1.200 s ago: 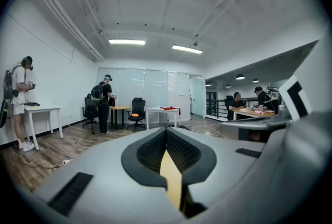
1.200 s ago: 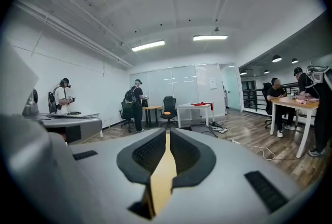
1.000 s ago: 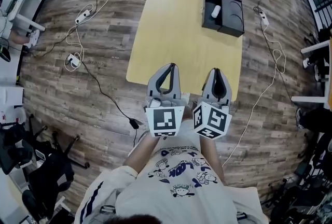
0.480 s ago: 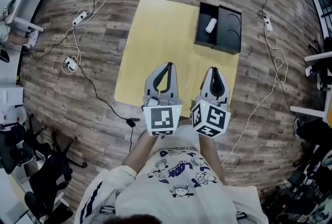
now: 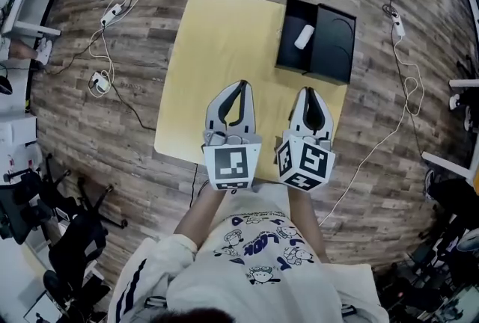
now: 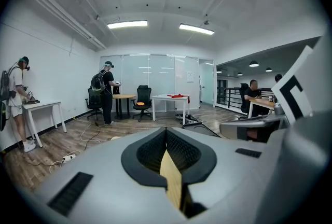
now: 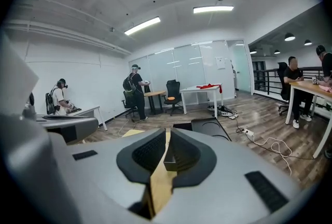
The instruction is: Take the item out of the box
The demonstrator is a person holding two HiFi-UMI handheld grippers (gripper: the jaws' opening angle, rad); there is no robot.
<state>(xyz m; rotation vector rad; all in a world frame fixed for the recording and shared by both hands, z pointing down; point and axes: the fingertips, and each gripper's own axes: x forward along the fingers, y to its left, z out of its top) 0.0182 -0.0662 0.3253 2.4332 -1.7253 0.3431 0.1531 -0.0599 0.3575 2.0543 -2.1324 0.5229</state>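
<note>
A black box (image 5: 331,45) lies open at the far right corner of the yellow table (image 5: 221,37). A white cylindrical item (image 5: 304,37) rests in its left half; the right half shows a curved recess. My left gripper (image 5: 241,84) and right gripper (image 5: 308,90) hover side by side over the table's near part, both shut with nothing between the jaws. The right gripper sits a short way in front of the box. In the right gripper view the shut tips (image 7: 167,130) point at the box (image 7: 207,126). In the left gripper view the shut tips (image 6: 166,128) point at the room beyond.
Cables and power strips (image 5: 111,13) trail over the wood floor left of the table, and another cable (image 5: 408,82) runs on the right. Office chairs (image 5: 67,239) stand at lower left. People stand at desks (image 6: 106,94) across the room.
Both grippers have moved forward from the table's near edge to over its top. The table and box now sit closer and lower in the head view.
</note>
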